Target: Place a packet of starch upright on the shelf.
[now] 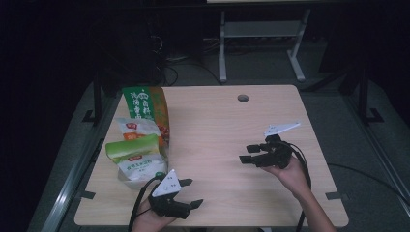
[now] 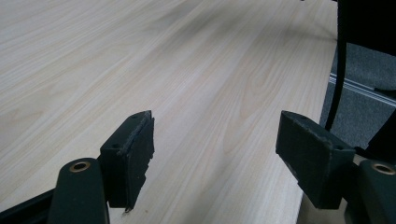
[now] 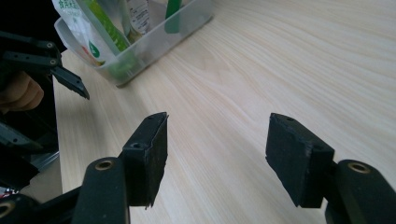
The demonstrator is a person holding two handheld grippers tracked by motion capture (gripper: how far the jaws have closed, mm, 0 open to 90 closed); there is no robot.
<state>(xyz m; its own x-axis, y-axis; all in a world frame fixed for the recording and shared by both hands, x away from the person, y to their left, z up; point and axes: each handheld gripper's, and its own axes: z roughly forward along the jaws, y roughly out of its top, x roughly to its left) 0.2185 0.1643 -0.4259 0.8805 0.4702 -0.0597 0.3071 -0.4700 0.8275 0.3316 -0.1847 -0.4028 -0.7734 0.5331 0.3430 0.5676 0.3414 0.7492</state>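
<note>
While both hands hover with nothing in their grip, the action sits at the table's [image 1: 227, 125] left edge, so we start there. A clear plastic bin [image 3: 154, 44] stands along that edge, running from the middle of it toward the near-left corner, and the packets are stood up inside it, presumably so each top can be pinched from above. Counting them in the high view: one tall green-and-orange bag [image 1: 146, 107] at the far end, one white packet with an orange label [image 1: 137, 126] in the middle, one white pouch with a pale green top [image 1: 135, 159] at the near end. Three that I can make out; whether a fourth hides behind them I can't say.

Next, at the near edge just right of the bin, the left tongs [image 1: 189, 192] point toward the table's right side, jaws spread wide, nothing between them. Their own camera confirms it: bare wood between the two black pads [image 2: 135, 154], so they look parked in waiting, close to the nearest pouch but turned away from it.

Further right, the right tongs [image 1: 249, 153] hang over the right half of the table, well apart from the bin yet aimed straight at it, jaws also wide and empty. My read is that this hand is lined up for a reach toward the packets.

Tally: one bin, three packets visible, two tongs, one cable hole [image 1: 243, 98] near the far edge.
</note>
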